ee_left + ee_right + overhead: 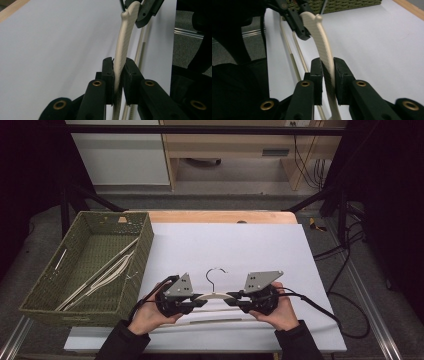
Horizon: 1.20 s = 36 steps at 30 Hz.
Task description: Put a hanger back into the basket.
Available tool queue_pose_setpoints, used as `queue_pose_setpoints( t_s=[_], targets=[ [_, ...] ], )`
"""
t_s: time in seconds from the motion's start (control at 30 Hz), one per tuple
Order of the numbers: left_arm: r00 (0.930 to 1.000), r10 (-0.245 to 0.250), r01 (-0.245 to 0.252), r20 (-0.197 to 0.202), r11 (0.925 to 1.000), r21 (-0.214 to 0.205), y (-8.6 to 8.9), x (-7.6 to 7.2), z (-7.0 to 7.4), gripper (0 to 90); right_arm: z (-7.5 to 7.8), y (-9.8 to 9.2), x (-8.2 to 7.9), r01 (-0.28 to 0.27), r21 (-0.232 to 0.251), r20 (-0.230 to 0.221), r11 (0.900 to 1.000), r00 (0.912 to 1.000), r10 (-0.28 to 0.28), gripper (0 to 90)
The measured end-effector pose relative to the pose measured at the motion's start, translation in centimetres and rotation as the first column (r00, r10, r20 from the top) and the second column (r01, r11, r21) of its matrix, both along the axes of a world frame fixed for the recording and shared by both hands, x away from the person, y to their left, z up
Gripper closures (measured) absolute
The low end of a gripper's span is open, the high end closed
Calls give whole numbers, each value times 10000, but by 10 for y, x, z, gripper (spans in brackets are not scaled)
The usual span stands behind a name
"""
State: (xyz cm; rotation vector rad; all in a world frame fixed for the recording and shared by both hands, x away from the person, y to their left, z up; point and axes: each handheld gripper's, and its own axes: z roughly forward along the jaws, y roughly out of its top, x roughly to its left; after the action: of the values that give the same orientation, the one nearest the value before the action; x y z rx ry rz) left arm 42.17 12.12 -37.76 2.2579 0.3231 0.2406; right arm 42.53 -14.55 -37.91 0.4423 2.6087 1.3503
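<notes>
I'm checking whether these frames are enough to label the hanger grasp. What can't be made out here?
- Hanger shoulder ends: high view, covered by the left gripper and right gripper.
- Hanger's lower end: both gripper views, cut off by the bottom edge.
- Hangers in the basket: high view, too small and overlapped to count.
- Hook tip: high view, too thin to trace.

In the high view, the cream plastic clothes hanger (216, 296) has both shoulder ends hidden behind the black grippers. In each gripper view the hanger runs off the bottom edge, and the far gripper's body is cropped at the top.
</notes>
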Motion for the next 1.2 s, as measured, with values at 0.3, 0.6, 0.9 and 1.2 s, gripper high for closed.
queue_pose_setpoints(
  t_s=[0.3,0.6,0.9,1.2],
  targets=[
    [9992,275,-289,-281,9984,-480,-5,-3,-4,858,1,-2,2,865,325,268,9957,9958,-873,469],
    [9828,1807,-1745,378,9761,-1299,14,-5,15,858,8,-29,0,2310,1313,571,9640,9691,-2400,149],
    [9619,2592,-2396,867,9522,-1893,29,-9,41,858,4,-58,0,3567,1875,278,9152,9294,-3679,87],
    [9415,3058,-2676,1416,9338,-2374,52,-13,90,858,-7,-82,-4,4351,2058,20,8765,8955,-4451,79]
  ],
)
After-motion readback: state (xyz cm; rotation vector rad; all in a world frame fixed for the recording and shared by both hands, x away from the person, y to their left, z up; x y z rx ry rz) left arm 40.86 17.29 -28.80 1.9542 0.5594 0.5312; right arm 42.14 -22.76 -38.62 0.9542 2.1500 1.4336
